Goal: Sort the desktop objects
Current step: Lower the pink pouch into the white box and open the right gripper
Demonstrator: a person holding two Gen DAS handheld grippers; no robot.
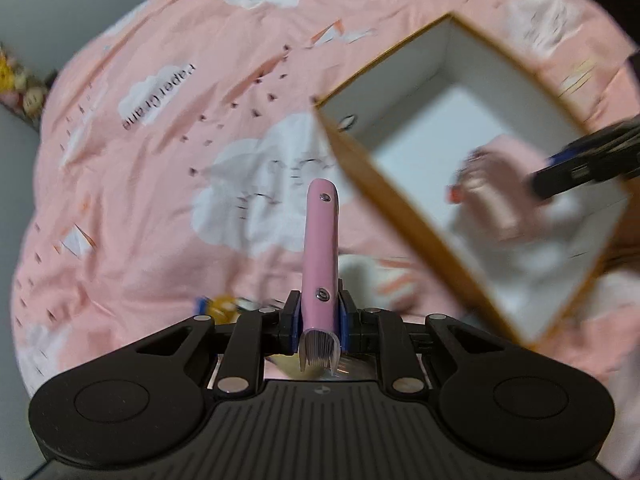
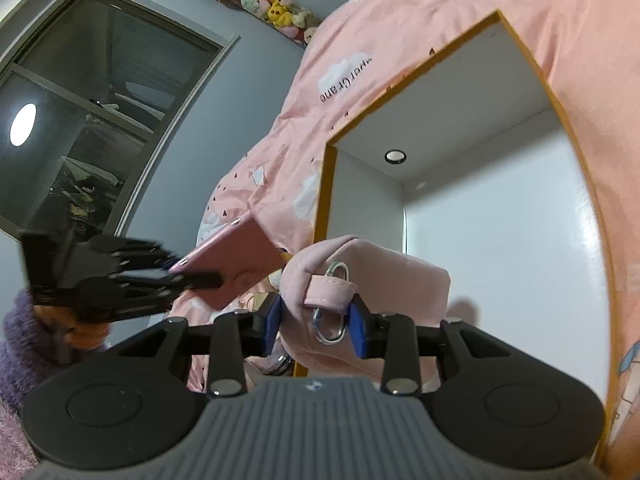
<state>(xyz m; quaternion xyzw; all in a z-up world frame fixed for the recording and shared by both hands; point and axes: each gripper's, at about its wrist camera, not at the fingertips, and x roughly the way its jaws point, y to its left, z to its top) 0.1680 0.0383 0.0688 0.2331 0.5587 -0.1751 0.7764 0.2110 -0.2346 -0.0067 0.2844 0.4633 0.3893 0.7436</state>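
A: What is each camera giving you that the other isn't?

B: I'm seeing, in the left wrist view, the left tool (image 1: 320, 320) closing its blue pads on a pink-covered notebook (image 1: 321, 252), edge-on, its page ends fanning toward the lens. The notebook is sticking straight out ahead of the pads, over the pink cloud-print bedspread (image 1: 160, 200). Something yellow and blue (image 1: 224, 305) is lying blurred on the bedspread just left of the pads; I can't tell what it is.

A: And the right side?

B: In the right wrist view I'm watching the right tool (image 2: 316, 322) gripping a pink fabric pouch (image 2: 372, 276) at its strap tab, where a metal clip (image 2: 334, 304) is hanging. The jaws are standing partly apart, pressing the fabric between them. The pouch is hanging over the near rim of the open white box with the yellow edge (image 2: 324, 200), which is sitting on the bedspread.

A: Can you see the hands?

B: Only in the right view: a hand in a purple fuzzy sleeve (image 2: 16, 320) is carrying the left tool, raised at the left and well apart from the box, with the notebook's flat pink cover showing. The left view is showing the right tool as a dark blur over the box, the pouch under it. That view is pointing steeply down; the right one is tilting only slightly down, taking in a window (image 2: 100, 120) and a row of plush toys (image 2: 260, 4) on the wall.
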